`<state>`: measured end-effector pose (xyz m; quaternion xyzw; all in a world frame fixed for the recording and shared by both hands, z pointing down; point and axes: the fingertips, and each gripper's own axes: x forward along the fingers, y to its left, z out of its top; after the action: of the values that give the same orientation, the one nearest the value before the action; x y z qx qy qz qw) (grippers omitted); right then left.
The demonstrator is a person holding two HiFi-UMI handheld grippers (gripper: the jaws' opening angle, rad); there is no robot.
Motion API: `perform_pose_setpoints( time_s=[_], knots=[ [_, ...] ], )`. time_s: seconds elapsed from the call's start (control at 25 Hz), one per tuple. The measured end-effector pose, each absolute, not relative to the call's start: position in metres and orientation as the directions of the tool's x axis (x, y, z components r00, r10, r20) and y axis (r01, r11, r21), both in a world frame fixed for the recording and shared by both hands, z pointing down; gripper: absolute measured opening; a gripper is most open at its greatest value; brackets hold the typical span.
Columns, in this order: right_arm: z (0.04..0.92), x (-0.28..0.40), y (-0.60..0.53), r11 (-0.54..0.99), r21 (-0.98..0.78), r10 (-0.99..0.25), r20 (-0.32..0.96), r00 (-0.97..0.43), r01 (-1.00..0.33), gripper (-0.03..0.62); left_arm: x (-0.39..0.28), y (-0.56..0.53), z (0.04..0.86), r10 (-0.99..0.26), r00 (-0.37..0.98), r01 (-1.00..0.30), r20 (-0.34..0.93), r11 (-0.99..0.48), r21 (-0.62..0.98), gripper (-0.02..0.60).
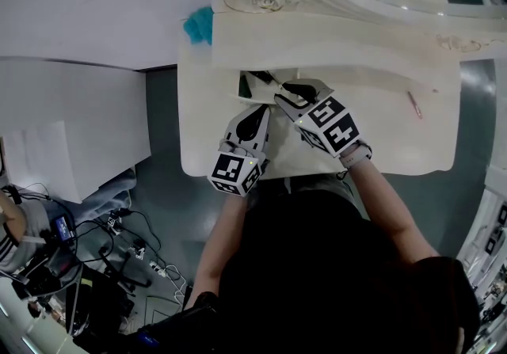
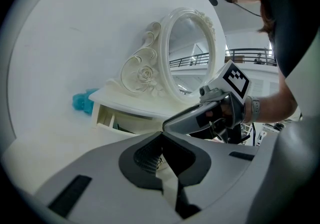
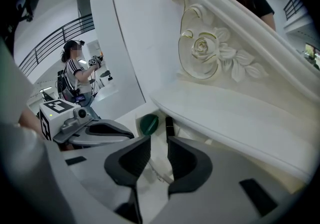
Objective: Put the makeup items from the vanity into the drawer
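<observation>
Drawer [image 2: 106, 117] open, cream | round green jar [image 3: 148, 124], slim black tube [image 3: 169, 127] inside | left tongs [image 2: 161, 134] together | right tongs [image 3: 159, 144] narrowly apart

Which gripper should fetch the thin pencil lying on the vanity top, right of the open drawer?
Right. The pencil lies on the right gripper's side of the drawer, and its jaws are apart and empty. The left gripper sits farther away, jaws shut.
</observation>
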<state>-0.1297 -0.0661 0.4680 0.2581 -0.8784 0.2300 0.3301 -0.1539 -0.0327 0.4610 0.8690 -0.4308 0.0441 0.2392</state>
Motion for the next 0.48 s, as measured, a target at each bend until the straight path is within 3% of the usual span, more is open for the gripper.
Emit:
perform_pose_setpoints(
  time_s=[0.36, 0.48],
  knots=[
    [0.4671, -0.1259, -0.0644, 0.764, -0.221, -0.324, 0.682, -0.656, -0.607, 0.103, -0.1494, -0.0324, 0.4596, -0.723, 0.632, -0.765, 0.279, -0.523, 0.375, 0.012],
    [0.4663, -0.1249, -0.0630, 0.767, -0.211, -0.335, 0.674, -0.659, -0.606, 0.060, -0.1480, -0.0322, 0.4589, -0.721, 0.637, -0.761, 0.274, -0.531, 0.371, 0.012]
  ],
)
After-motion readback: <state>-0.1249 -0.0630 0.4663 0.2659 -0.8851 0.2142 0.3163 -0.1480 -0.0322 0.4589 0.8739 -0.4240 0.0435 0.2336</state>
